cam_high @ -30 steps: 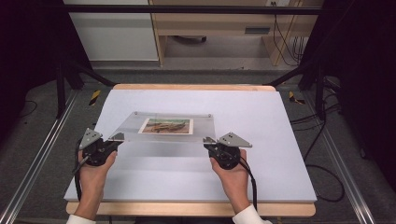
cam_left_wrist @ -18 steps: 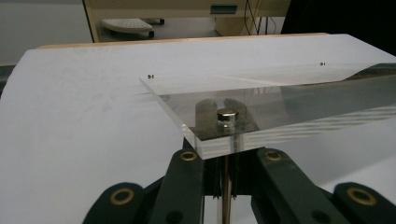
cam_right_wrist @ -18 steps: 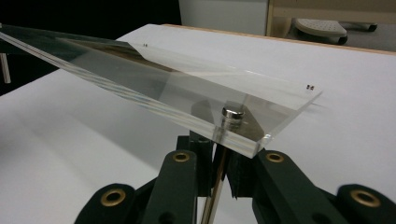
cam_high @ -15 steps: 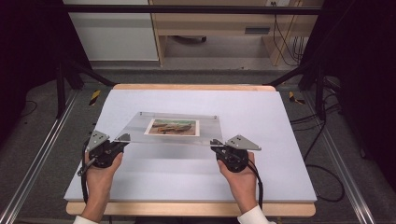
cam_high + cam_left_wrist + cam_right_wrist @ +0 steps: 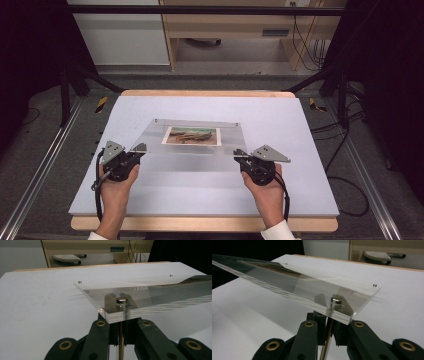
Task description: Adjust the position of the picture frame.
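A clear acrylic plate (image 5: 200, 142) is held at its two near corners, with the near edge raised above the white table (image 5: 300, 130) and the far edge low. A landscape photo (image 5: 191, 135) shows through the plate. My left gripper (image 5: 137, 149) is shut on the near left corner (image 5: 110, 315), just below a small round magnet (image 5: 121, 300). My right gripper (image 5: 240, 154) is shut on the near right corner (image 5: 344, 315), beside another magnet (image 5: 336, 300). In the gripper views, the left gripper (image 5: 119, 322) and the right gripper (image 5: 331, 320) each clamp the plate's edge between their jaws.
Wooden trim (image 5: 200, 223) borders the white table along its near and far edges. Tiny magnets mark the plate's far corners (image 5: 79, 281) (image 5: 375, 285). A wooden desk (image 5: 235, 30) and cables (image 5: 350, 150) lie on the floor beyond the table and to its right.
Both hands have shifted to the right with the plate held between them. The photo has moved right with the plate. Both grips are unchanged.
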A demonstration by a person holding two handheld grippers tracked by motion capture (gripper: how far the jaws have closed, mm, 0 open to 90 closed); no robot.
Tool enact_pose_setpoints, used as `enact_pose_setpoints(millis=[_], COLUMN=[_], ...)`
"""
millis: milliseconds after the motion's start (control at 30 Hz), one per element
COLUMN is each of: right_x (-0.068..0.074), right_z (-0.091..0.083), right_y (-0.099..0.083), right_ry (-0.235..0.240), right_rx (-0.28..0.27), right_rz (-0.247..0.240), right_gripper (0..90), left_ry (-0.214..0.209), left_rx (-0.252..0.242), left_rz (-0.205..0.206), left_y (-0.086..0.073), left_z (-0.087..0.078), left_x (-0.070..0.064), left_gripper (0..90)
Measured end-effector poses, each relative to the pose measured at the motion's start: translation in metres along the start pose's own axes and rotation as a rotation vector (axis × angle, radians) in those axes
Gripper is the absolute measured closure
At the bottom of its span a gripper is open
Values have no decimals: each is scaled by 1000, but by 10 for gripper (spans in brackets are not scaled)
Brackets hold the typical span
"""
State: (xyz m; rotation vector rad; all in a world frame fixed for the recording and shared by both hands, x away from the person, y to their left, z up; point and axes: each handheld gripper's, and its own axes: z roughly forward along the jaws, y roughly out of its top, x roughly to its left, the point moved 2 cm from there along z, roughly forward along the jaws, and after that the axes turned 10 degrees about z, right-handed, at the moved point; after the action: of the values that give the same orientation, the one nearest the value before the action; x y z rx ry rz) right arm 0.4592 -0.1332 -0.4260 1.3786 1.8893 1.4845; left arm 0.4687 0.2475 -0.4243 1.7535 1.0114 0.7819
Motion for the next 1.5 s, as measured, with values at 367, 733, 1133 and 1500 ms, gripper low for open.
enact_pose_setpoints(millis=[367,733,1133,1500], right_x=[-11,-25,-36,-44], right_z=[-11,-20,-27,-29], right_y=[0,0,-1,-4], right_ry=[-24,-43,-56,-66], right_rx=[-7,-15,-20,-7], right_rz=[0,16,21,26], right_gripper=[823,825,827,827], left_ry=[-3,-5,-3,-2], left_rx=[-16,-25,-29,-31], left_rz=[11,9,21,24], left_y=[3,4,4,1], left_z=[5,17,23,27], left_x=[-16,-30,-43,-51], left_gripper=[838,838,837,836])
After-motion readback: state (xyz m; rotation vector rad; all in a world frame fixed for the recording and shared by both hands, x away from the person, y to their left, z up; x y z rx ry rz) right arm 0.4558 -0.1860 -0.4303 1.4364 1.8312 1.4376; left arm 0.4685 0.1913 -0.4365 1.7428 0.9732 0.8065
